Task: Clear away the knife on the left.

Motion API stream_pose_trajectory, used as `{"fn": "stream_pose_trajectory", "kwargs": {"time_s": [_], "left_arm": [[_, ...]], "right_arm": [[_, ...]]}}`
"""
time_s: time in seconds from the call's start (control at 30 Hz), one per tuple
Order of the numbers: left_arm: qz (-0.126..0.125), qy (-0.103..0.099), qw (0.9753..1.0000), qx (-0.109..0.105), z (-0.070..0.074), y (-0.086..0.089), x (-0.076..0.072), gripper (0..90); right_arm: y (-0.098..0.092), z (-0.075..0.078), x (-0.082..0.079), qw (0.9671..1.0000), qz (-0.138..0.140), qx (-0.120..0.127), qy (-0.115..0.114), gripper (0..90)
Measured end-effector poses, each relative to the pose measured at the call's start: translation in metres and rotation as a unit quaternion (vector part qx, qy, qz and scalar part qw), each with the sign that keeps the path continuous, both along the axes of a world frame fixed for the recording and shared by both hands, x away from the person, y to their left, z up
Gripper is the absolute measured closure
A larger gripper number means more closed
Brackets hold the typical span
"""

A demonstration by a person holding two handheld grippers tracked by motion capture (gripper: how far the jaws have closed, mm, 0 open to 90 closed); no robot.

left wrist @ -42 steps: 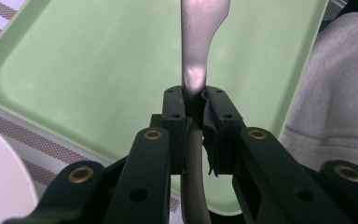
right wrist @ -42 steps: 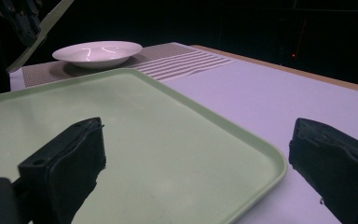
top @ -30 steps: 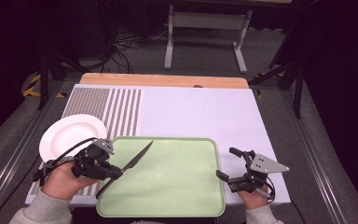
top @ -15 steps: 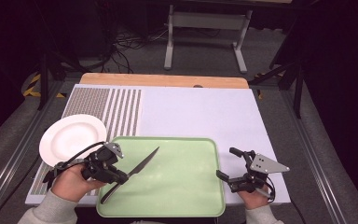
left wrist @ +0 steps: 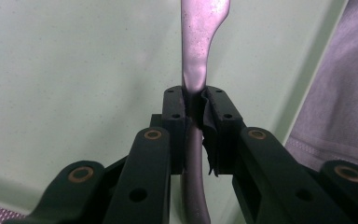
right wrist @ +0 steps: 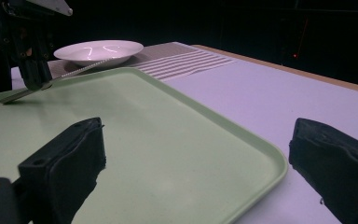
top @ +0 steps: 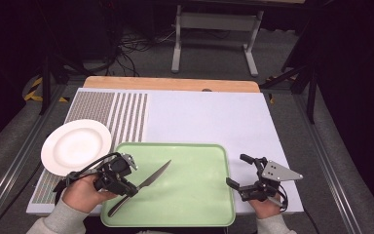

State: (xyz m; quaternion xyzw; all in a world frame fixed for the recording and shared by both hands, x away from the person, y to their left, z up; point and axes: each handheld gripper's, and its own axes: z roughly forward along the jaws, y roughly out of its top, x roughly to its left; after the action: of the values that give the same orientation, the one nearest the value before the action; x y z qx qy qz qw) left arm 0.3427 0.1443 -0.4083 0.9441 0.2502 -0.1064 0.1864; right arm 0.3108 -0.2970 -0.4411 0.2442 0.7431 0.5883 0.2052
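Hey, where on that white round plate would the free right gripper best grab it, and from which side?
Probably the rim of the white round plate, from its edge nearest the green tray, jaws above and below. The shallow dish lies flat, so only its thin lip fits the open right gripper.

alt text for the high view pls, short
The left tongs grip a table knife by its handle over the left part of a green tray, blade pointing up and to the right. A white plate sits off the tray's upper left corner. The right tongs are open beside the tray's right edge on a pale mat.
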Motion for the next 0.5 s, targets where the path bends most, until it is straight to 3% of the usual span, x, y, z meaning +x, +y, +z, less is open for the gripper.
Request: {"fn": "stream_pose_trajectory", "kwargs": {"time_s": [0.5], "left_arm": [[0.022, 0.007, 0.9995, 0.023, -0.011, -0.010, 0.002, 79.9]], "right_arm": [[0.000, 0.000, 0.000, 1.0000, -0.001, -0.001, 0.001, 4.0]]}}
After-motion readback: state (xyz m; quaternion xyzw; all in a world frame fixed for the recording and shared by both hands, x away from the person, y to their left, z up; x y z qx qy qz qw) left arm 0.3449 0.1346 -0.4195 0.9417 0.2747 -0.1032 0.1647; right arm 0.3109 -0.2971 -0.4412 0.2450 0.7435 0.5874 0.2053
